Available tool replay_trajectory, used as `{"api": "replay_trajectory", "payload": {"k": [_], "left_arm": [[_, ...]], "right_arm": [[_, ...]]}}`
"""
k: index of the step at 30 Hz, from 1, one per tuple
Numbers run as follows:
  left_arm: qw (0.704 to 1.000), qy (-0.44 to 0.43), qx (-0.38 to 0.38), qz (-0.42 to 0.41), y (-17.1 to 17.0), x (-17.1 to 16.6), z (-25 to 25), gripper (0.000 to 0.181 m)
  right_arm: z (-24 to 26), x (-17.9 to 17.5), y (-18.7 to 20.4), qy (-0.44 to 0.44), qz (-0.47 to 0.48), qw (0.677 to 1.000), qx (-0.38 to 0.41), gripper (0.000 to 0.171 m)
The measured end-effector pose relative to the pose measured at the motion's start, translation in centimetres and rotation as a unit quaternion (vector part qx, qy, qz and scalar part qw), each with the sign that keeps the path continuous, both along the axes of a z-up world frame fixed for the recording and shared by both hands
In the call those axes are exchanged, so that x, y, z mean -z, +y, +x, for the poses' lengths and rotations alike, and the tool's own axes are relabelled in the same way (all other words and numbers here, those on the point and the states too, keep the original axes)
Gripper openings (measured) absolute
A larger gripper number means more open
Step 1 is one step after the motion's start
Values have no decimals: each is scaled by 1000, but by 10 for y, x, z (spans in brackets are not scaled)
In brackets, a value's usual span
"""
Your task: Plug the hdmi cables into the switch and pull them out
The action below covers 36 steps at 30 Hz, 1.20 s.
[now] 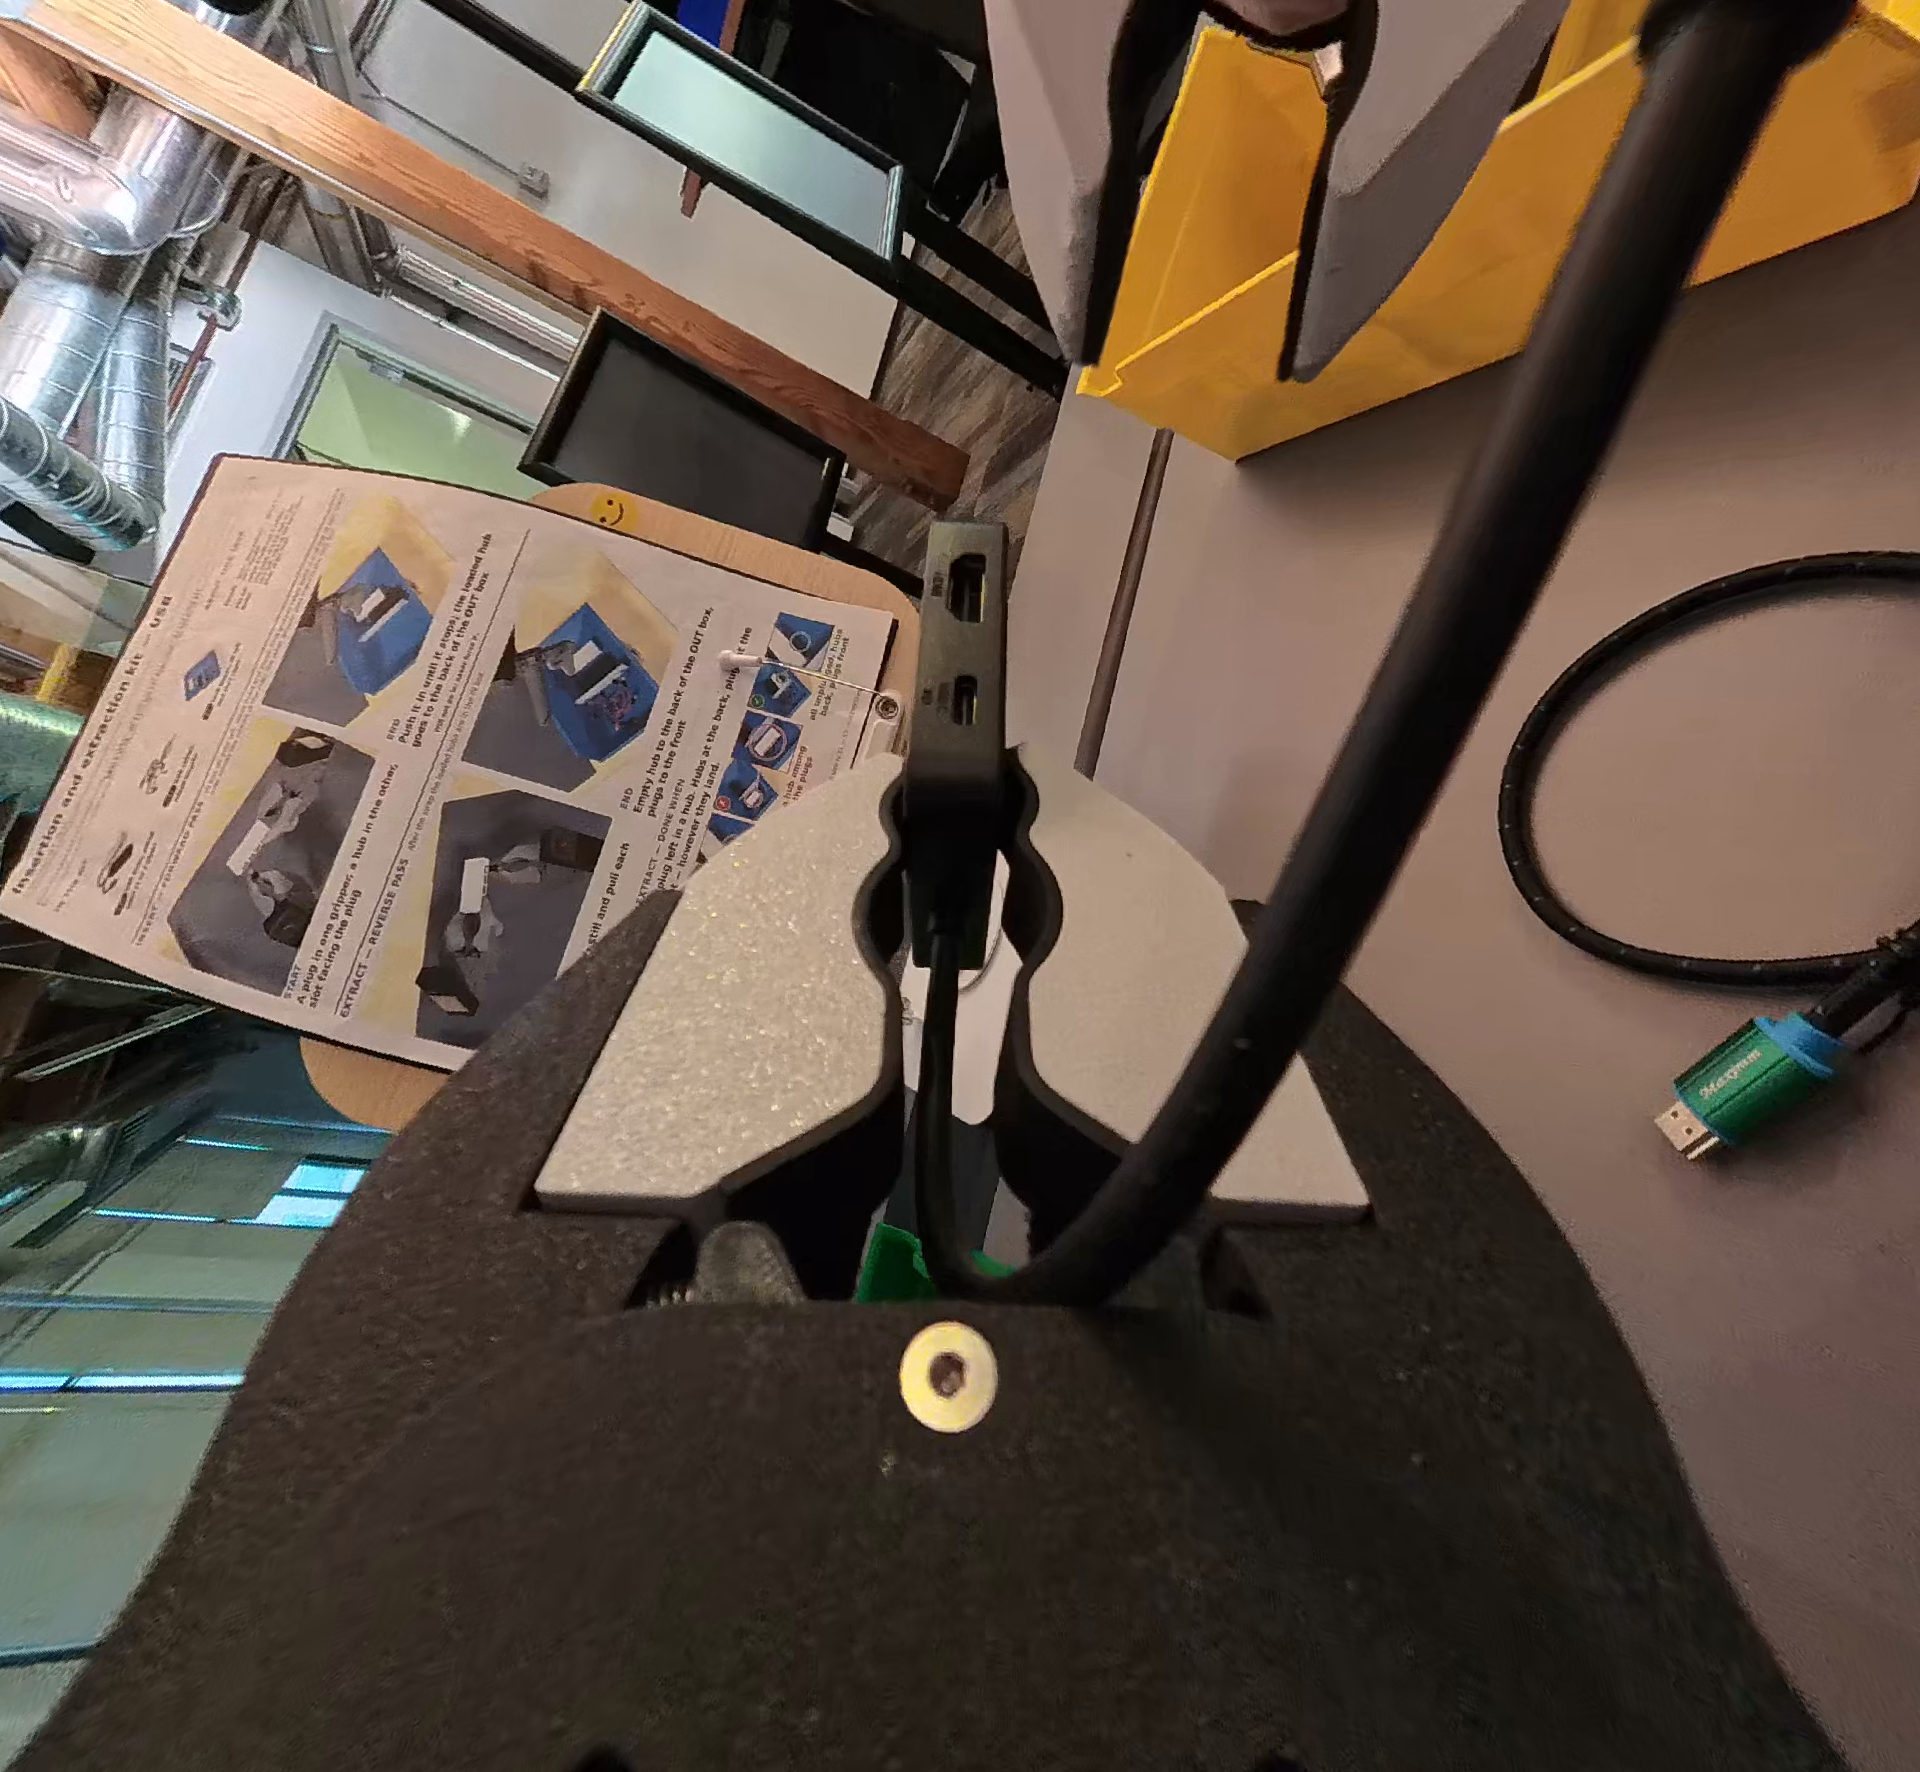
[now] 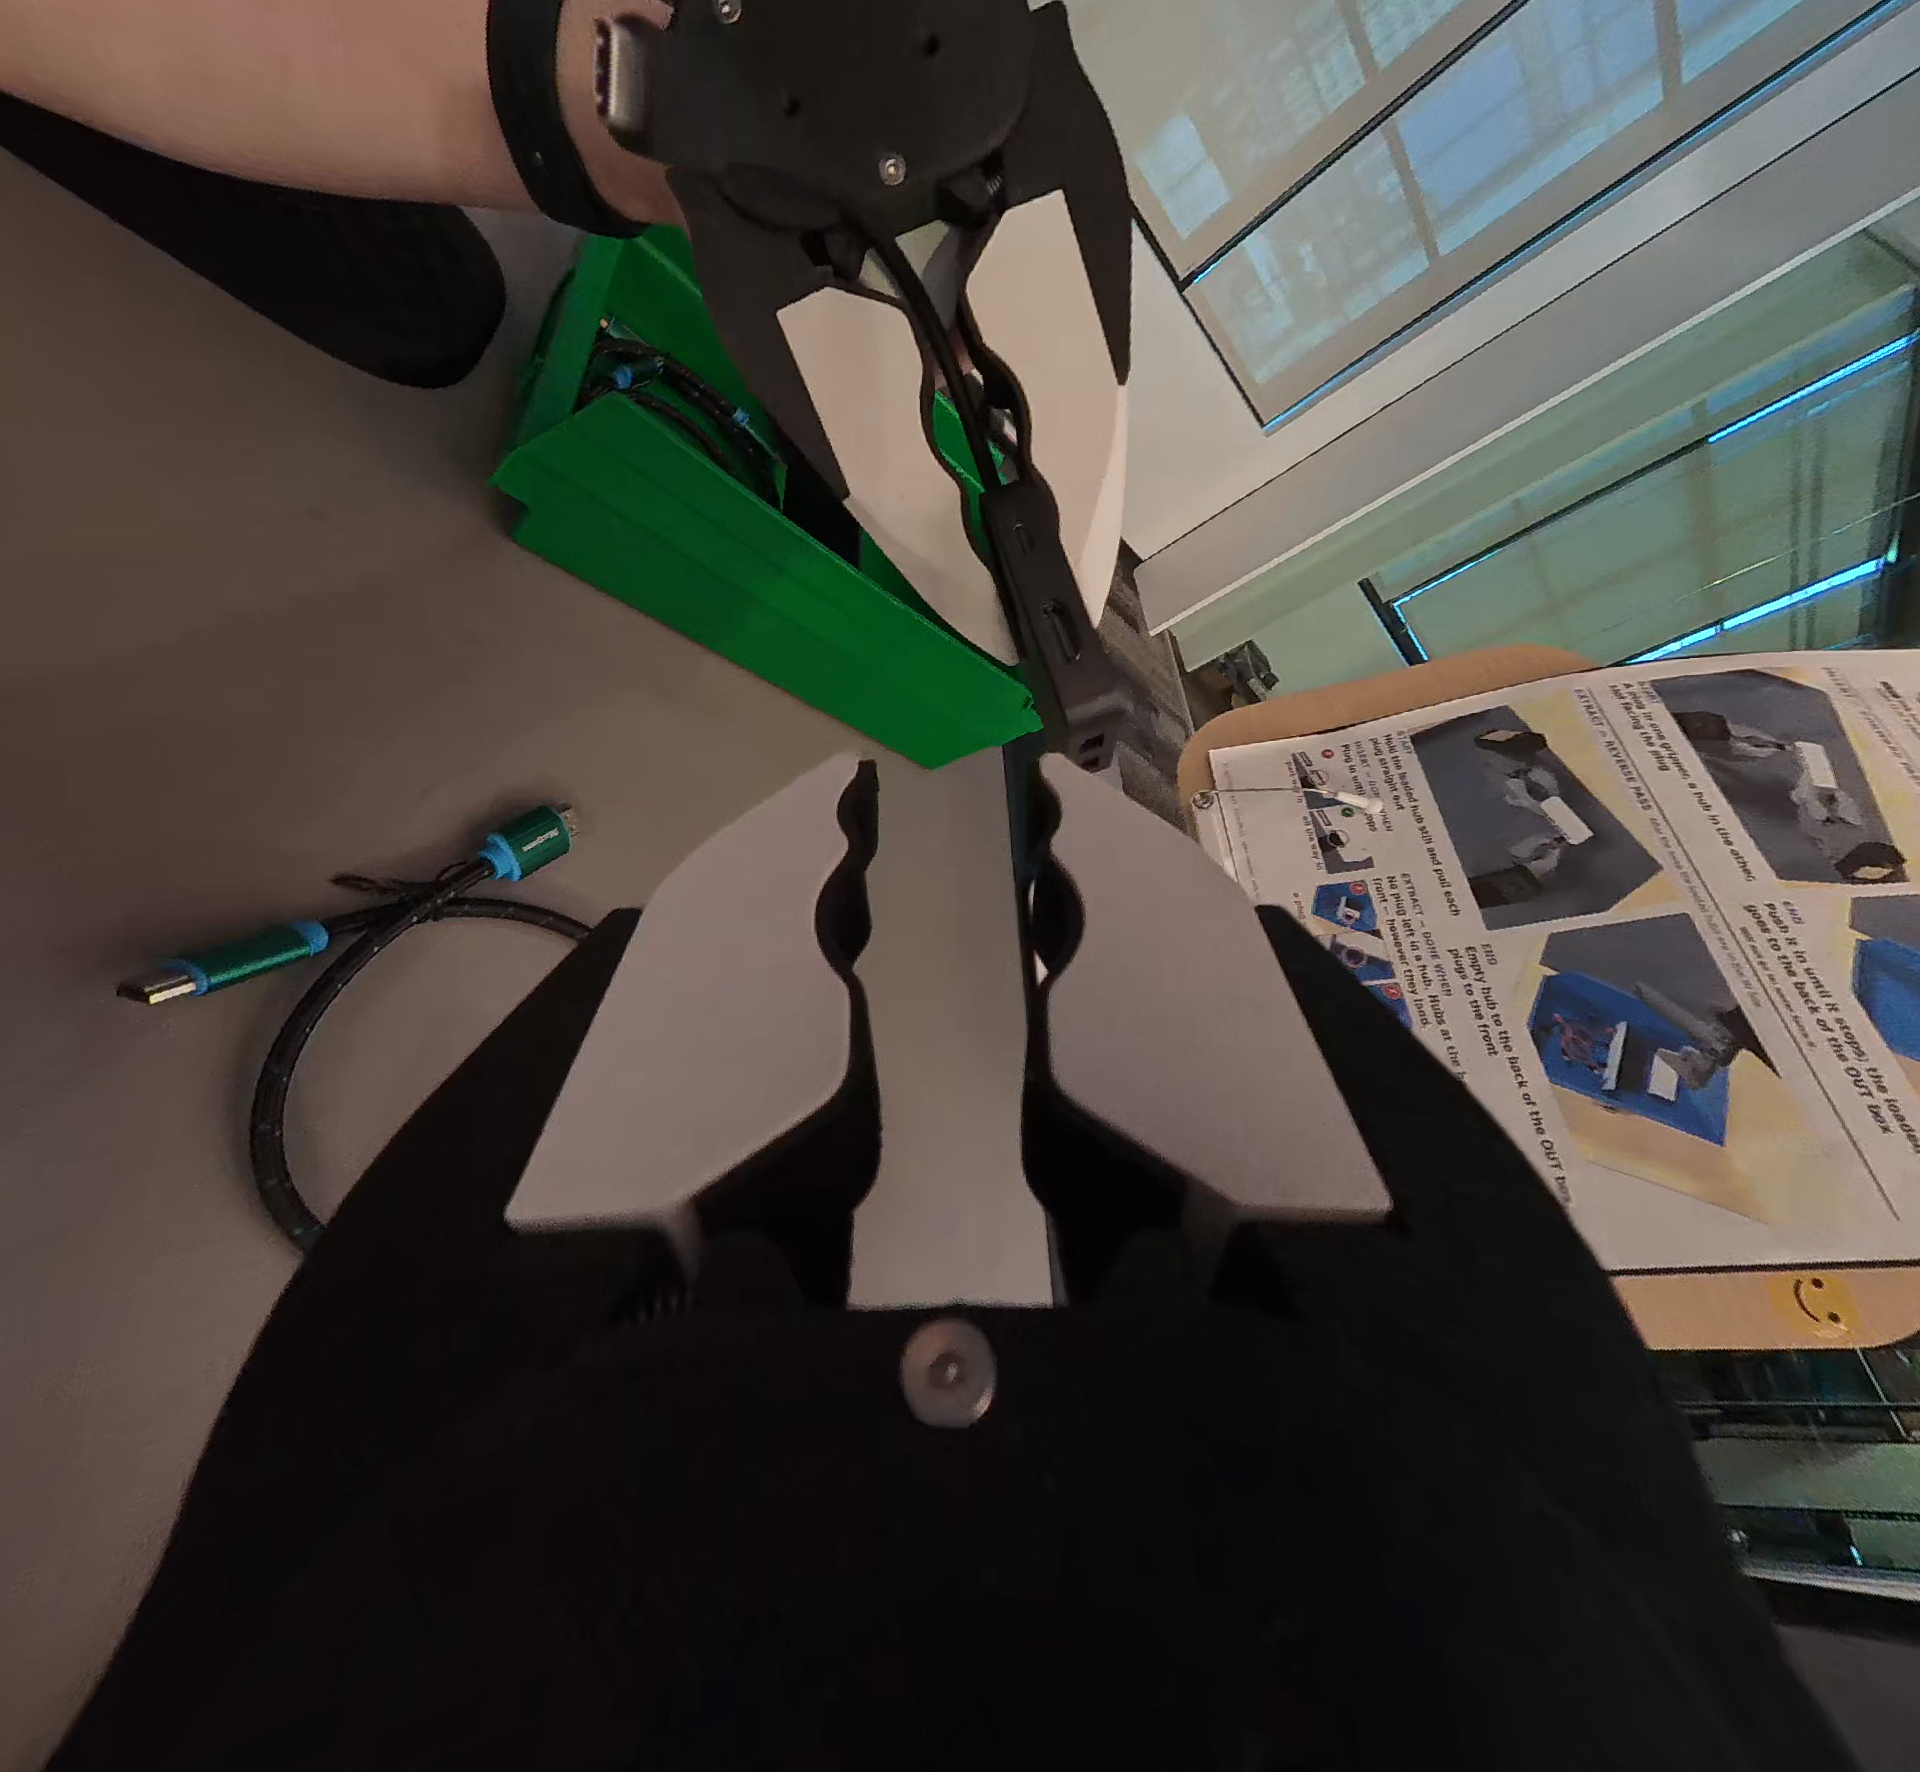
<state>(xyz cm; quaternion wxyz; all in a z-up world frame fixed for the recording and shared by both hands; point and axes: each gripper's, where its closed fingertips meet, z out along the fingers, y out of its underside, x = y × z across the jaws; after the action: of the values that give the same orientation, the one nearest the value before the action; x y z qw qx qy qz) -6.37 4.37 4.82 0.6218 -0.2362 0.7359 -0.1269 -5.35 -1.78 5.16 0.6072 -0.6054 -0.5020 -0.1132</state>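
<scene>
Status — I hold the switch [image 1: 954, 746] in my left gripper [image 1: 956, 849], fingers closed on its black body, its own short lead running back between them. Its two ports face up and away, both empty. Nothing is plugged in at this moment; whether any plug-and-pull round has been done, I cannot tell from here.

My right gripper [image 2: 951, 787] sits just short of the switch's end. In the right wrist view its fingers stand a little apart with nothing visible between them. In the left wrist view, where it hangs above the switch, something small and pale shows near its fingertips and a thick black cable [image 1: 1455, 579] sweeps past — I cannot tell whether it grips a plug.

Count:
- Switch: one, in hand.
- HDMI cables: one braided cable [image 2: 312, 1047] with green-and-blue plugs lying coiled on the grey surface [image 2: 260, 631], well clear of both grippers; the thick black cable; more coiled in the green bin [image 2: 727, 559], number unclear.
- Bins: one green, one yellow [image 1: 1455, 288].
- Instruction sheet [image 1: 416, 735]: one, on a clipboard.

Left, by my judgement: seat a plug, then pull it.
</scene>
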Motion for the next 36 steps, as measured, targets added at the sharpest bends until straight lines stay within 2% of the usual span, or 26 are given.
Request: {"api": "replay_trajectory", "payload": {"k": [8, 12, 19, 24, 27, 36], "left_arm": [[1000, 2, -6, 0, 5, 1, 0, 14], [1000, 2, -12, 1, 10, 1, -1, 14], [1000, -12, -28, -6, 25, -9, -8, 14], [999, -22, -41, -9, 35, -17, -15, 14], [998, -28, -49, -7, 40, -22, -19, 14], [995, -60, -74, -14, 58, -42, -37, 13]], "right_arm": [[2, 14, 5, 0, -32, 999, 3, 26], [5, 35, 5, 8, -89, 996, 2, 25], [-8, 102, -15, 20, -299, 953, -40, 19], [-26, 136, -23, 2, -379, 924, -62, 19], [-40, 150, -12, 8, -392, 918, -65, 19], [-53, 185, 22, 81, -447, 890, 41, 16]]}}
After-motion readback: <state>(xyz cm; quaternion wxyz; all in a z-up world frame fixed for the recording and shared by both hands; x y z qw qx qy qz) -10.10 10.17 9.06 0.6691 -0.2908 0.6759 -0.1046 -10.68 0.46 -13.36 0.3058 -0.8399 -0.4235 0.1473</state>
